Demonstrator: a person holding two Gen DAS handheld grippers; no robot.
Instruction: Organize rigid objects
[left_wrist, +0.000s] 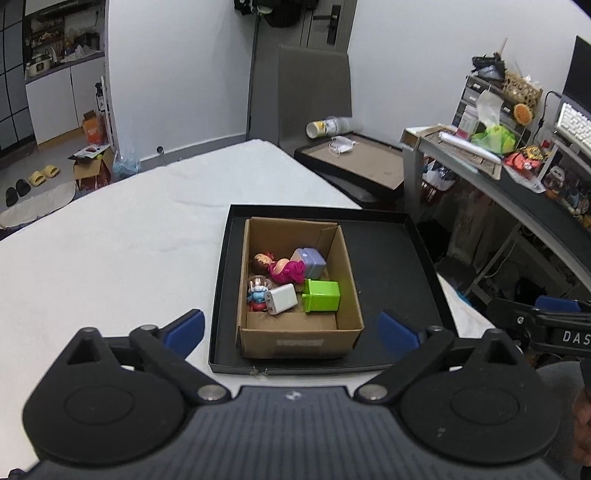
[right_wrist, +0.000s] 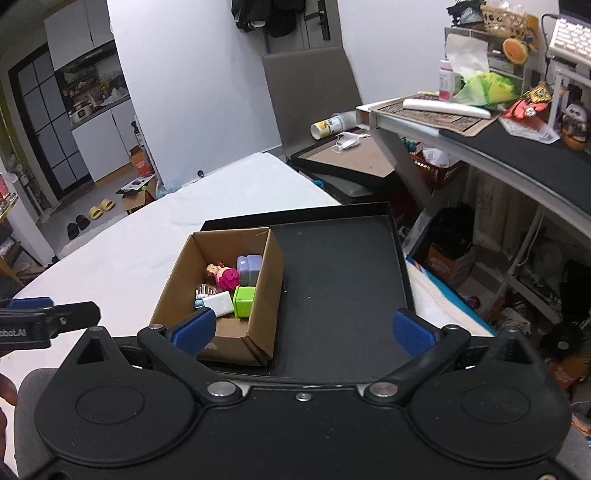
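A small cardboard box (left_wrist: 351, 288) (right_wrist: 266, 295) stands in the left part of a black tray (left_wrist: 402, 258) (right_wrist: 343, 280) on the white table. Inside the box lie a green cube (left_wrist: 322, 296) (right_wrist: 243, 301), a white charger block (left_wrist: 282, 299) (right_wrist: 221, 302), a lilac block (left_wrist: 309, 263) (right_wrist: 249, 270), a pink doll figure (left_wrist: 282, 268) (right_wrist: 223, 277) and a small blue-red figure (left_wrist: 258, 295). My left gripper (left_wrist: 291, 330) is open and empty, just in front of the box. My right gripper (right_wrist: 304, 330) is open and empty, over the tray's near edge.
The white table (left_wrist: 129, 229) (right_wrist: 147, 236) spreads to the left. A grey chair (left_wrist: 314, 92) and a second tray (left_wrist: 354, 162) with a cup and a mask stand behind. A cluttered desk (left_wrist: 498, 158) (right_wrist: 498, 122) is at the right.
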